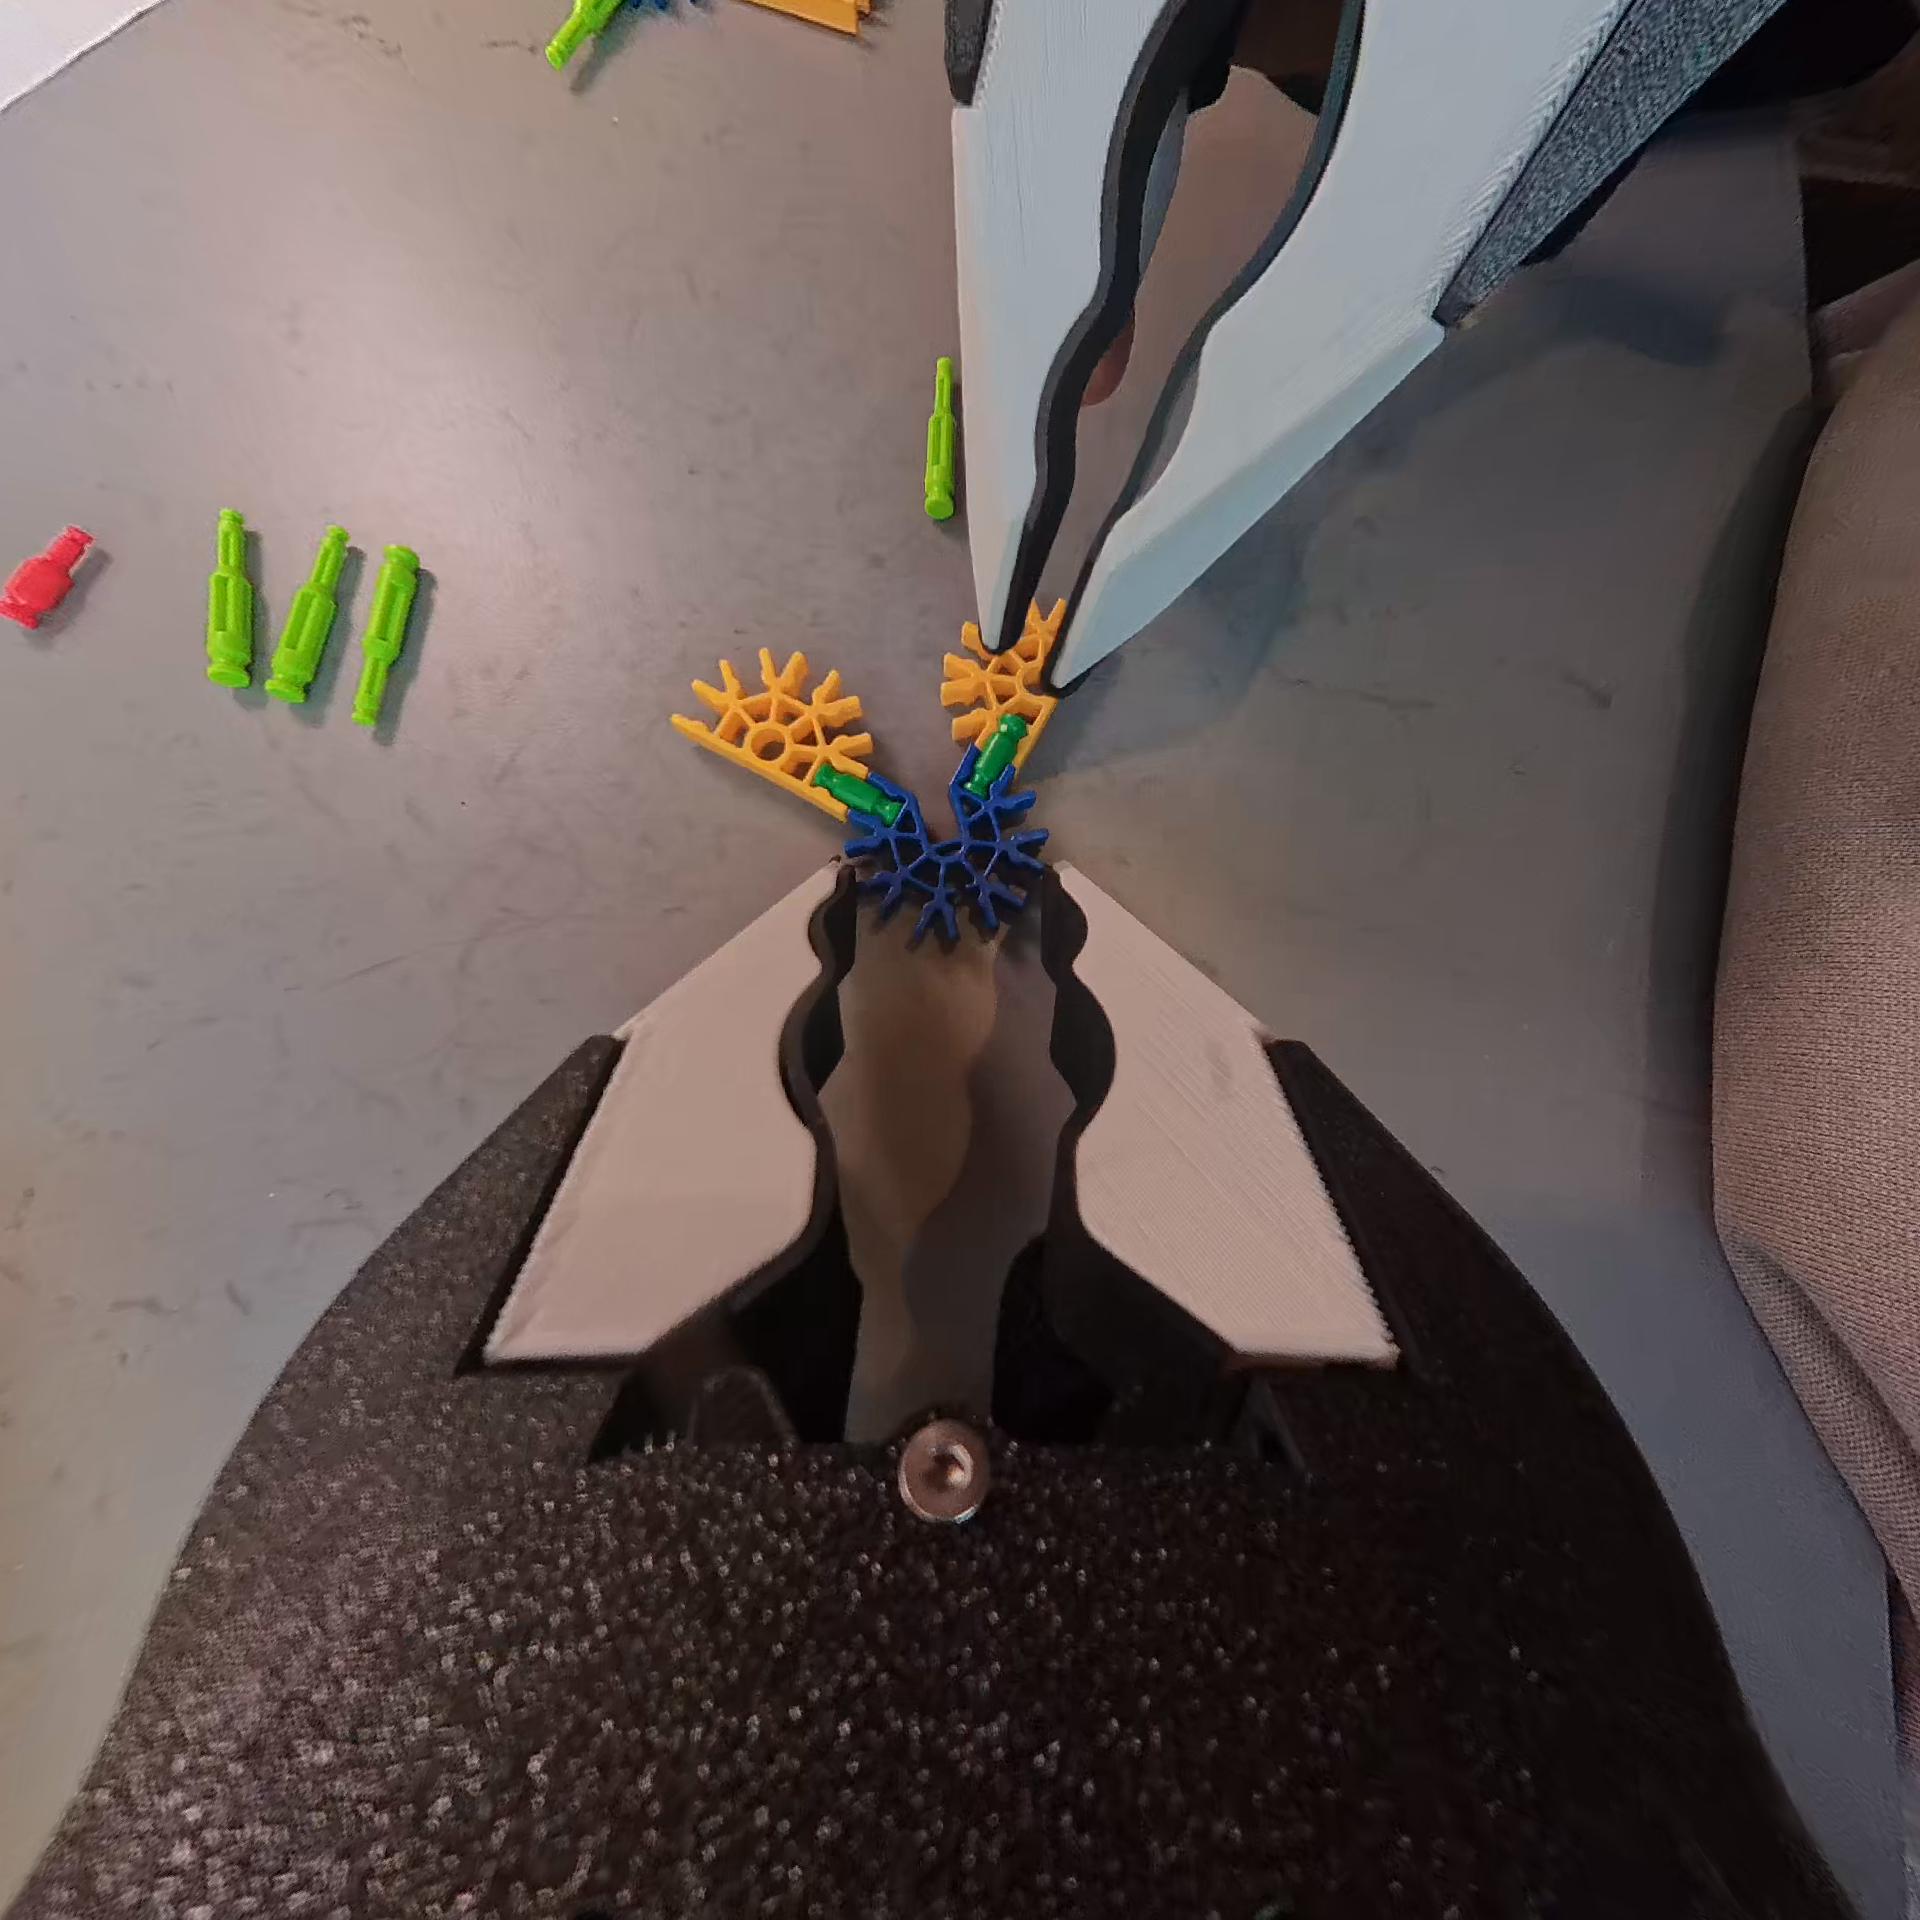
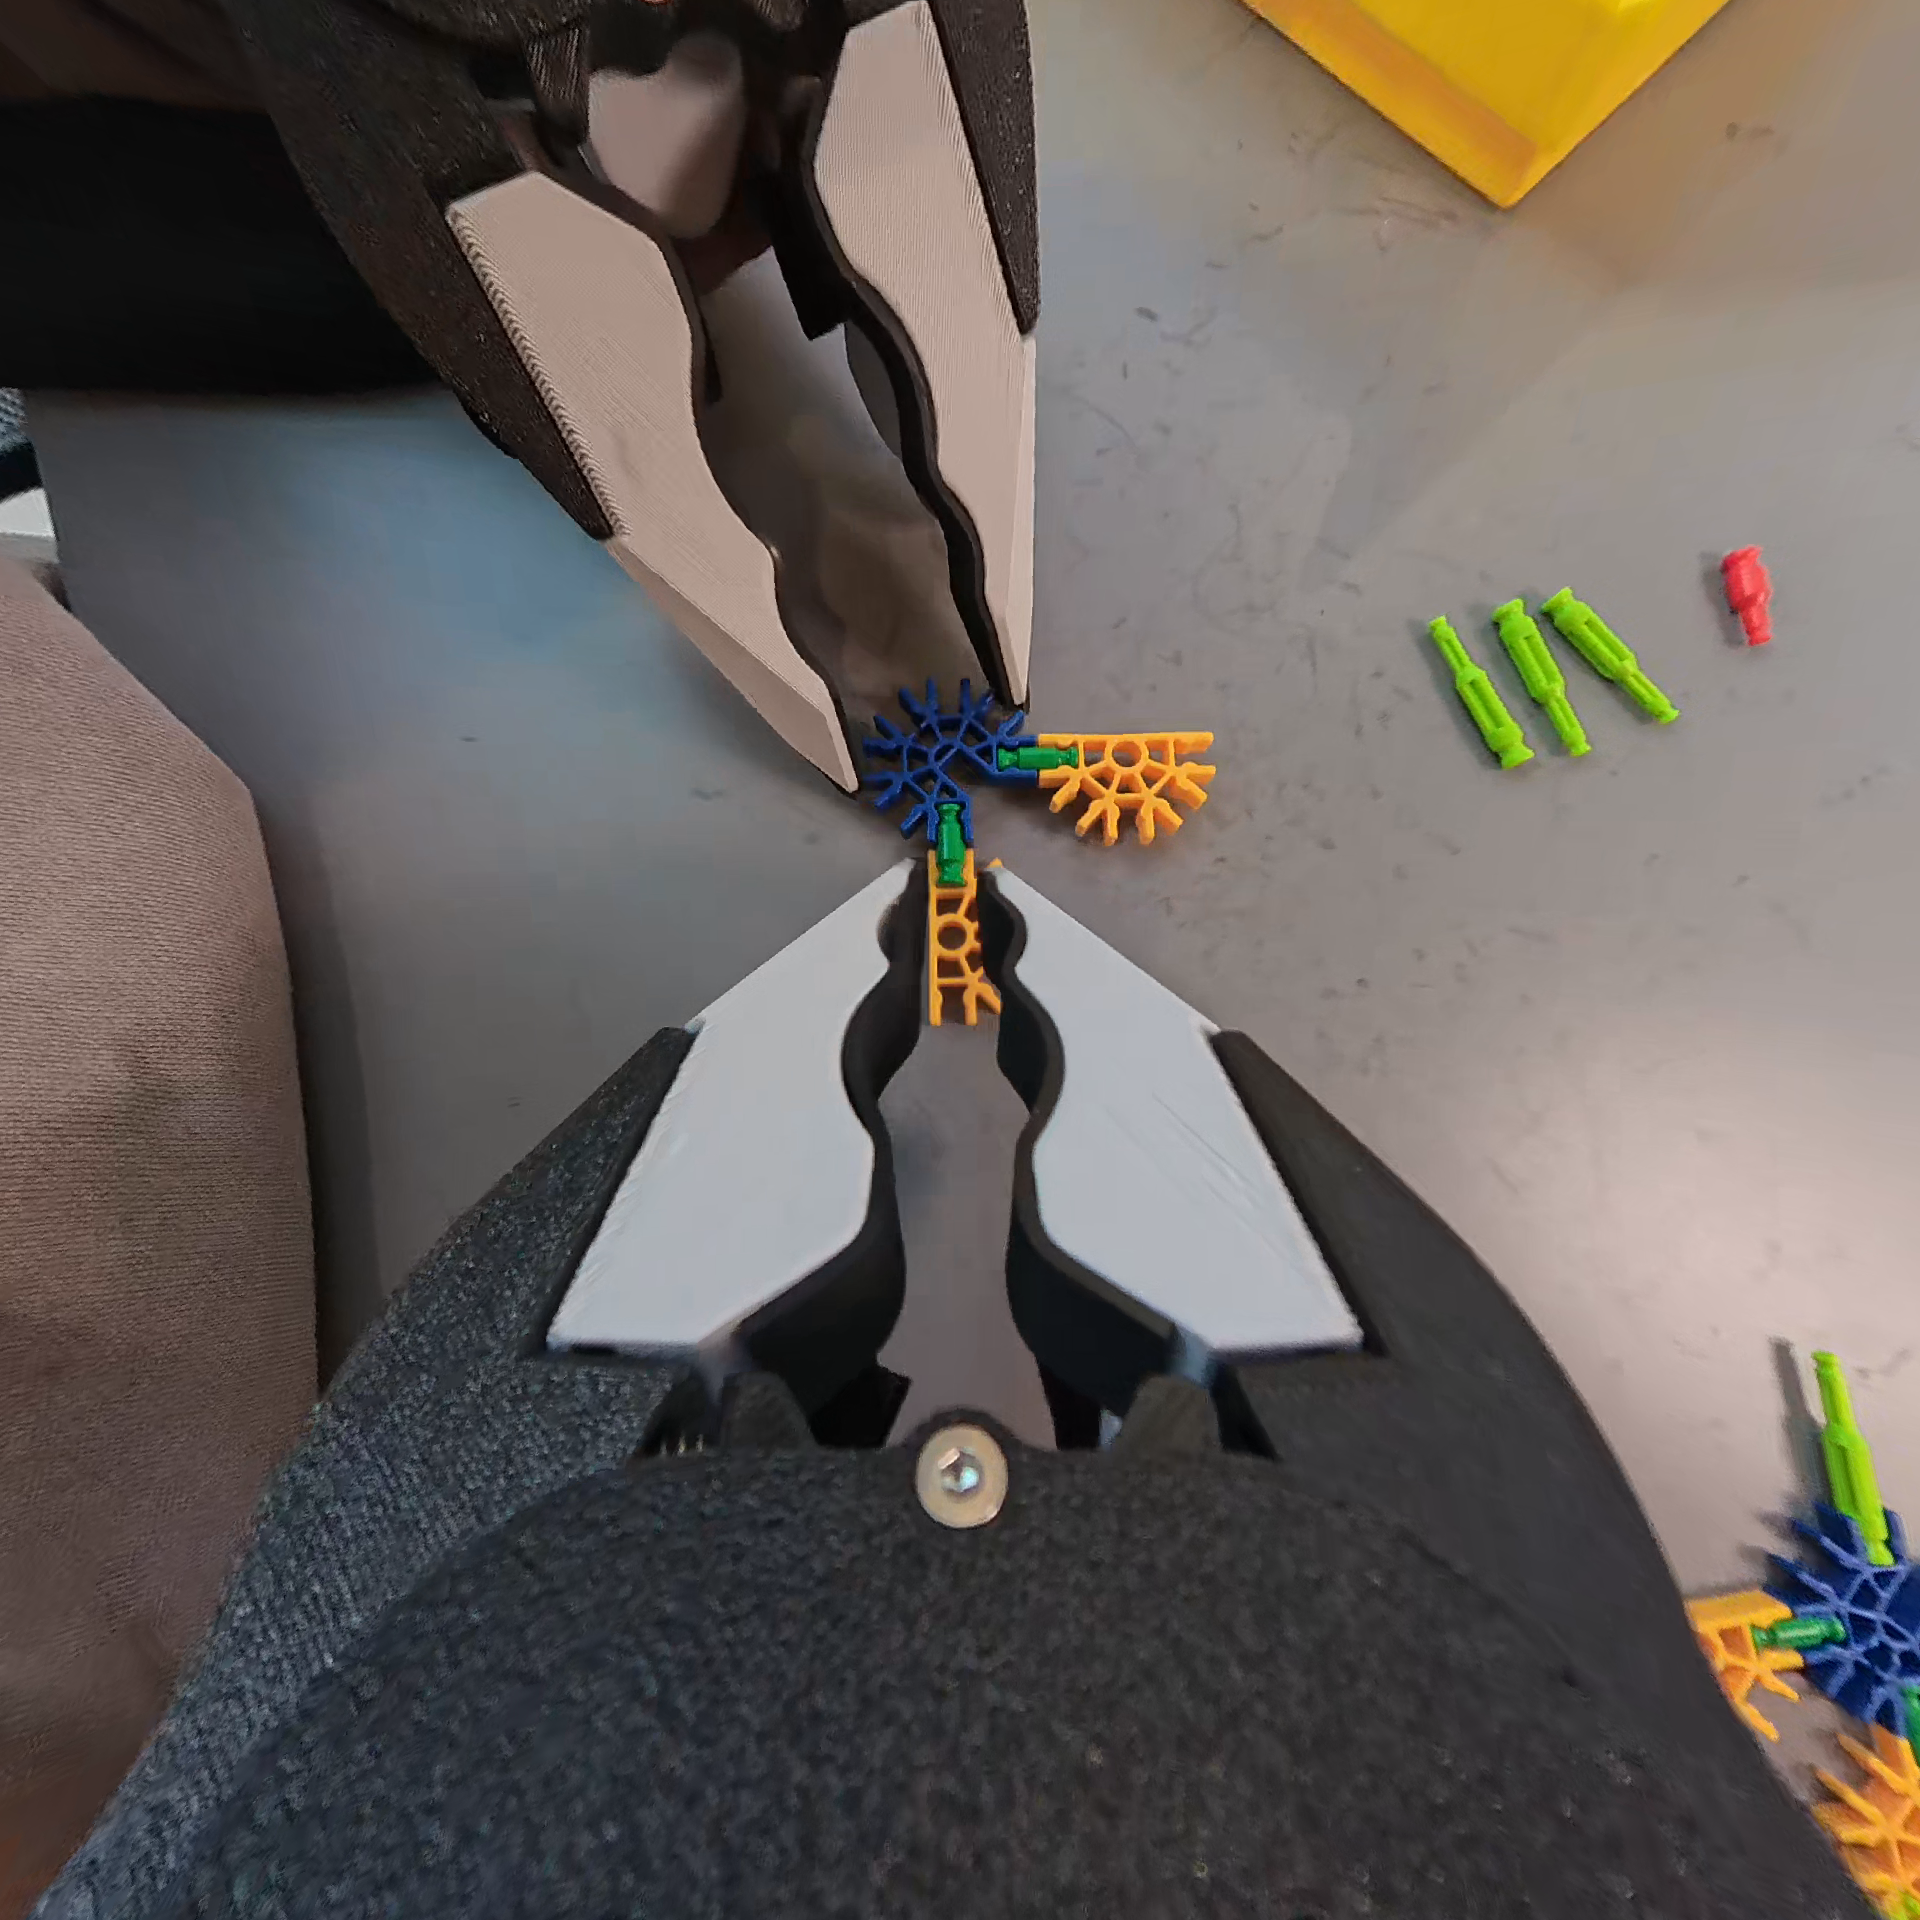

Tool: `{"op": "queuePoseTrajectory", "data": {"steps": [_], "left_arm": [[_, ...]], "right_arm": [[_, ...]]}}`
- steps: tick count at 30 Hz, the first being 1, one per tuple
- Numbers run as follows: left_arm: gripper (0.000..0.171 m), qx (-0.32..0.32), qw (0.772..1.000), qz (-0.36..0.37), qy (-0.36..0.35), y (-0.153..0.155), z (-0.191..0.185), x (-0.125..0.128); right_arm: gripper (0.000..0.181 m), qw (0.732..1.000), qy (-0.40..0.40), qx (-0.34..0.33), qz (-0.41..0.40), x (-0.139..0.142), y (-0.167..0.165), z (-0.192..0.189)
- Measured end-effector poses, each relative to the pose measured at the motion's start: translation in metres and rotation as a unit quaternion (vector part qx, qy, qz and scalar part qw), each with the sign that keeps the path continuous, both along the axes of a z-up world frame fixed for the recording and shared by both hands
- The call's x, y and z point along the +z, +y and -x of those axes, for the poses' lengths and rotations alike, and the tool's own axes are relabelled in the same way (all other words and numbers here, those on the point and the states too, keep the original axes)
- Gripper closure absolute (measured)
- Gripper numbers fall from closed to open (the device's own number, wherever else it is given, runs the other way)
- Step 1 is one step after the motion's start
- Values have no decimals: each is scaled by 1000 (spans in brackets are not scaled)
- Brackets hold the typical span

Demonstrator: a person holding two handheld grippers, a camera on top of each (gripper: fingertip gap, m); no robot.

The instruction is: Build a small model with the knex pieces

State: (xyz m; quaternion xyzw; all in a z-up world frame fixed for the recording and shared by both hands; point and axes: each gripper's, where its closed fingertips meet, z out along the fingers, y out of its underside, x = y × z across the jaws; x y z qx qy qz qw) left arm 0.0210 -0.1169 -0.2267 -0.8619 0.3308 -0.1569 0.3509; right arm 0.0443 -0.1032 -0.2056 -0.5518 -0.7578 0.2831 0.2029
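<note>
The left gripper [image 1: 945, 883] had its jaws closed narrowly on the blue plastic snowflake-shaped connector [image 1: 948, 854], gripping it by two opposite edges just above the grey bench [image 1: 520, 312]. That hold appeared to steady the hub of the small assembly while the other tool worked on a spoke. Two short dark green plastic rods [image 1: 858, 793] ran out of the blue connector, each ending in an orange plastic fan-shaped connector.

The right gripper [image 2: 951, 883] had its jaws pinched on one of them, the orange half-round connector [image 2: 958, 951], held edge-on between the tips. It sat directly across from the left jaws, so the two grips seemed to press toward one another along the rod.

The second orange fan connector [image 1: 774, 732] lay free on the bench, just to one side of the left jaws, touched by neither tool.

Well away from both jaws lay three loose lime green plastic rods [image 1: 307, 613] in a row, with a small red plastic rod [image 1: 44, 577] beyond them. Another lime green rod [image 1: 940, 438] lay beside the right tool's finger. A yellow plastic box [image 2: 1496, 83] stood far beyond the left jaws in the right wrist view.
</note>
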Motion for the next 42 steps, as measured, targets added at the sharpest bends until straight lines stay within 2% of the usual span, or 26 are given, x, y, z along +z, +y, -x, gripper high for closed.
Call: {"op": "queuePoseTrajectory", "data": {"steps": [2,6,14,21,25,27,29,31,34,38,42], "left_arm": [[136,-1,1000,1,-1,0,-1,0],[136,1,1000,3,-6,0,-2,0],[136,2,1000,4,-13,0,-2,0],[136,1,1000,0,-13,0,-1,-1],[136,-7,1000,-1,-26,-1,1,0],[136,-14,1000,-8,-26,-1,1,0],[137,-25,999,-18,-17,-1,3,-1],[130,-26,999,-31,-8,2,9,0],[128,-15,999,-34,-8,5,18,0],[136,26,998,-51,-5,16,38,6],[129,24,998,-40,-41,15,34,10]], "right_arm": [[181,1000,-5,6,-3,-3,-2,5],[181,998,-50,23,-15,-14,-2,5],[181,992,-123,31,-16,-16,-4,3],[181,987,-144,44,-53,-19,-4,5],[181,992,-111,45,-43,-17,-4,6],[155,996,-75,42,-17,-7,-5,5],[148,998,-60,34,1,3,-2,-1],[141,998,-61,24,-17,-2,7,-8],[142,998,-64,1,1,-16,7,-9],[166,999,-43,10,-23,-22,4,-8],[161,999,-23,27,-36,-19,1,-11]]}}
